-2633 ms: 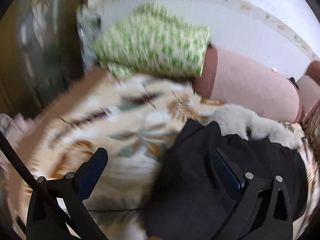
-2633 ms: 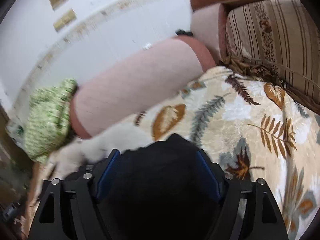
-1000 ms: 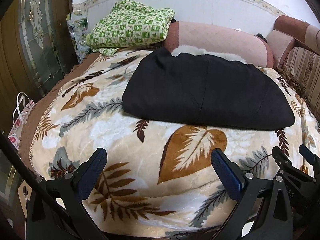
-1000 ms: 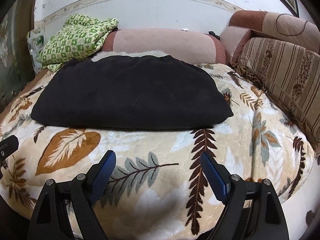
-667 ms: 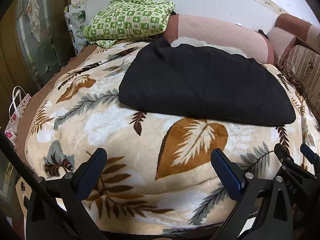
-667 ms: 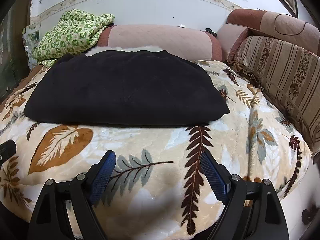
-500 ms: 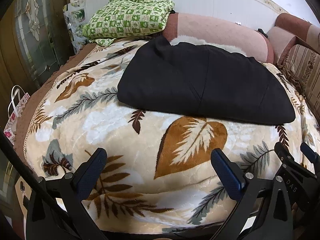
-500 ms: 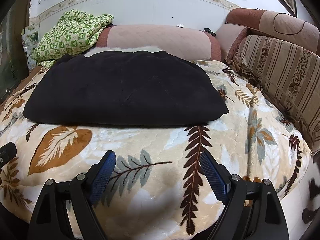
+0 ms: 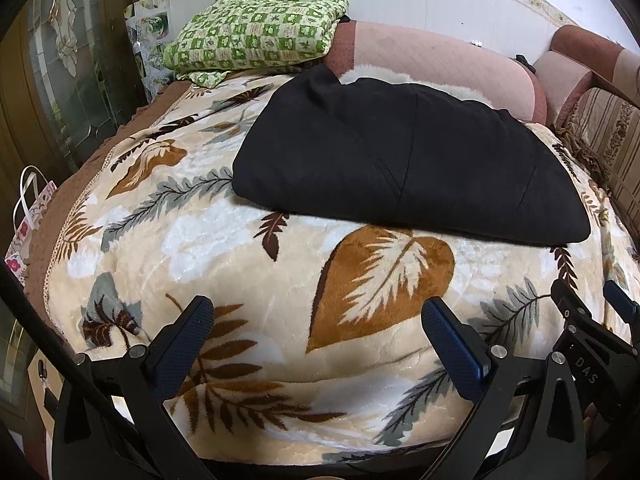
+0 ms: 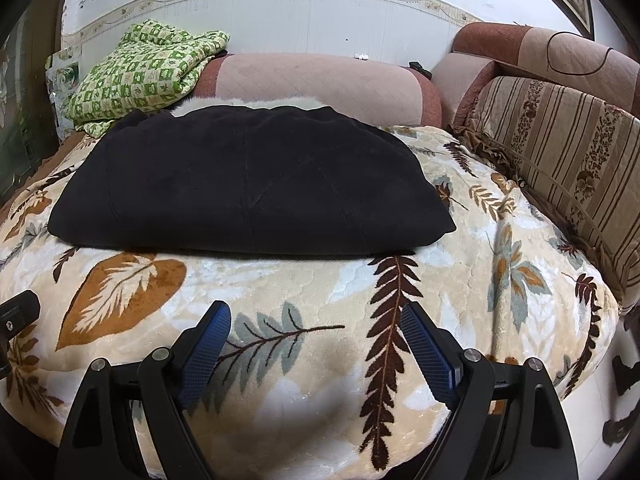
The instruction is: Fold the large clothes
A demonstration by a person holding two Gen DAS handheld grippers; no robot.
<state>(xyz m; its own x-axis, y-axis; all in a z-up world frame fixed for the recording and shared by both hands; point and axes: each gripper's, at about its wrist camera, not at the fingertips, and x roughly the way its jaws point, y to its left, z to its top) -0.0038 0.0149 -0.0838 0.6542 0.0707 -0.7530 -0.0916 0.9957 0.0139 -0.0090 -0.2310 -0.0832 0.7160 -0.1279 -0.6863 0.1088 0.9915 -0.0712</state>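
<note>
Across the middle of the bed point(image 10: 520, 320), on its leaf-patterned blanket point(image 9: 240, 264), lies the black garment point(image 10: 248, 184), folded into a broad flat bundle. Its long axis runs side to side as seen from both tools, and its near folded edge faces them. Behind the garment a strip of white fur point(image 9: 400, 78) shows, then a pink bolster point(image 10: 316, 84) against the wall, with a green checked quilt point(image 9: 256, 36) heaped at the bolster's left end.

Both tools hang off the near edge of the bed, well short of the garment. The left tool point(image 9: 316, 332) and the right tool point(image 10: 316, 332) each stand with jaws wide apart and nothing between them. The garment's left end lies ahead of the left tool, its right end ahead of the right one, so any further fold looks to me like a job for both, each taking its own end.
</note>
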